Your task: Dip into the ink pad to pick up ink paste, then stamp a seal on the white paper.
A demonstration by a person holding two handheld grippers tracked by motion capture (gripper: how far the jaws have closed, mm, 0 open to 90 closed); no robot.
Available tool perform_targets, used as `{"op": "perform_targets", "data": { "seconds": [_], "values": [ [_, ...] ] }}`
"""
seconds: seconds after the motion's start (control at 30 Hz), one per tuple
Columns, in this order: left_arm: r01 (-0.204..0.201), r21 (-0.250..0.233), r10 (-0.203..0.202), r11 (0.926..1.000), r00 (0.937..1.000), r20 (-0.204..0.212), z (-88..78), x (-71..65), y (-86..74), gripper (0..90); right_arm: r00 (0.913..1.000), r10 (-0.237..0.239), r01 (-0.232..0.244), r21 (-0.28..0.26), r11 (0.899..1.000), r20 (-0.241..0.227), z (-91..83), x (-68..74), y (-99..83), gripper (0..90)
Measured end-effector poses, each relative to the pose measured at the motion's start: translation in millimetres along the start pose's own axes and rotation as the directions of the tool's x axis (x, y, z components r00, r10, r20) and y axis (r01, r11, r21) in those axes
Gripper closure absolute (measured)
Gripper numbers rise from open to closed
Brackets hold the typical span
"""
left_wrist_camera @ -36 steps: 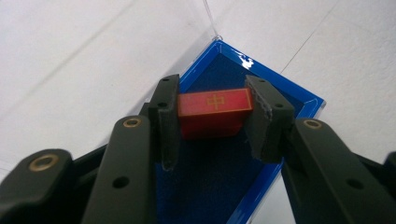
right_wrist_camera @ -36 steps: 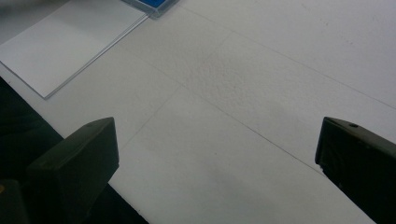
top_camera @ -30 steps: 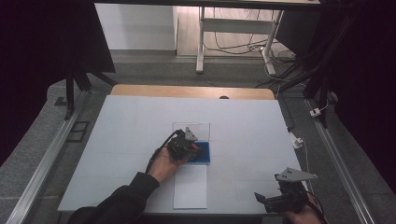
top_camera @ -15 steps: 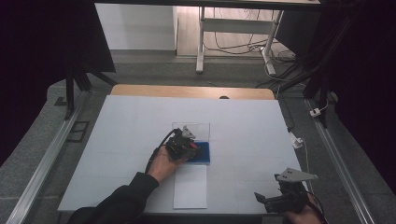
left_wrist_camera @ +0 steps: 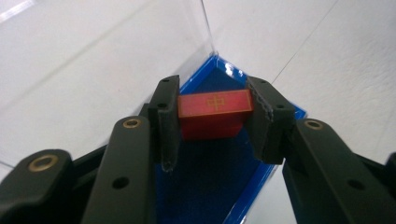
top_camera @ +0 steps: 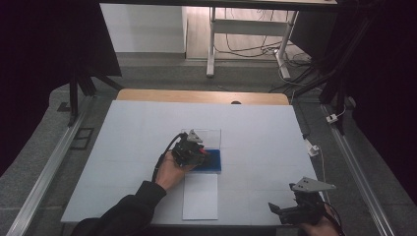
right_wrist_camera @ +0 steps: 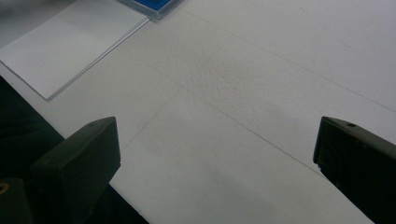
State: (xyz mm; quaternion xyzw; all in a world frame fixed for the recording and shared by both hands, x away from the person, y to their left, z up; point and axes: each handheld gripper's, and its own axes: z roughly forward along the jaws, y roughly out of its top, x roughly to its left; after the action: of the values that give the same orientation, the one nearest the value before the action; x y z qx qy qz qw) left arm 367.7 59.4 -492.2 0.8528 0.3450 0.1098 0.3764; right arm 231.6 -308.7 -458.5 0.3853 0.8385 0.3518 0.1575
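Red and edged with a thin gold line, a small rectangular block (left_wrist_camera: 215,112) sits clamped between the 2 black pads of the left tongs (left_wrist_camera: 214,120), one pad pressing on each short end. In the left gripper view the block hangs just above, or perhaps on, the dark blue lining of a shallow blue tray (left_wrist_camera: 219,186); whether its underside touches the lining I cannot tell. A clear plastic wall (left_wrist_camera: 140,42) rises from the tray's far edge, so the tray looks like the base of a small transparent case.

From the high view, the left tongs (top_camera: 193,153) are over that blue tray (top_camera: 214,161) near the middle of the white tabletop (top_camera: 133,132), with the person's hand wrapped round the body behind them. A white sheet or flat lid (top_camera: 200,196) lies just in front of the tray, towards the person.

The right tongs (top_camera: 290,212) wait well apart at the near right edge of the tabletop, jaws spread wide with nothing between them.

As I judge it, the grasp on the block is done; what remains depends on direction: either lifting it clear of the case, or setting it down on the lining and letting go. The pictures alone do not settle which.
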Motion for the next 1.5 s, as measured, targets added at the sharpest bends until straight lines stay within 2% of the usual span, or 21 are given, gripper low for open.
{"op": "perform_targets", "data": {
  "seconds": [0.1,0.3,0.33,0.43,0.6,0.9,1.5],
  "values": [
    [-0.007,-0.015,0.007,0.9999,1.0000,-0.004,-6.0,0.6,0.7,58.0,1.0000,0.009,-0.009,-0.001,1.000,0.001,-0.5,-0.5,0.0,0.5],
    [-0.010,-0.004,0.010,0.9999,0.9998,-0.016,-15.1,-1.0,1.3,58.1,0.9998,0.020,-0.020,-0.006,1.000,-0.003,-0.7,-1.7,-0.2,0.0],
    [-0.010,0.001,0.010,0.9999,0.9999,-0.010,-16.9,-1.4,1.7,58.0,0.9998,0.021,-0.021,-0.007,1.000,-0.004,-0.9,-2.0,-0.2,0.0],
    [0.023,0.016,-0.023,0.9996,0.9997,0.012,-22.3,-3.4,3.9,58.0,0.9997,0.024,-0.024,-0.010,1.000,-0.009,-1.1,-2.3,-0.3,0.0],
    [0.024,0.016,-0.025,0.9996,0.9984,0.051,-32.3,-6.1,5.1,57.9,0.9997,0.020,-0.020,-0.009,1.000,-0.010,-1.0,-2.2,-0.3,0.0],
    [0.012,0.014,-0.014,0.9998,0.9959,0.089,-48.8,-9.3,0.9,57.8,0.9999,0.012,-0.012,-0.005,1.000,-0.010,-0.4,-1.2,-0.2,0.0],
    [-0.025,0.025,0.022,0.9994,0.9893,0.144,-65.5,-23.9,-5.7,57.8,1.0000,0.007,-0.007,-0.003,1.000,-0.005,-0.5,-0.5,0.2,0.0]
  ]
}}
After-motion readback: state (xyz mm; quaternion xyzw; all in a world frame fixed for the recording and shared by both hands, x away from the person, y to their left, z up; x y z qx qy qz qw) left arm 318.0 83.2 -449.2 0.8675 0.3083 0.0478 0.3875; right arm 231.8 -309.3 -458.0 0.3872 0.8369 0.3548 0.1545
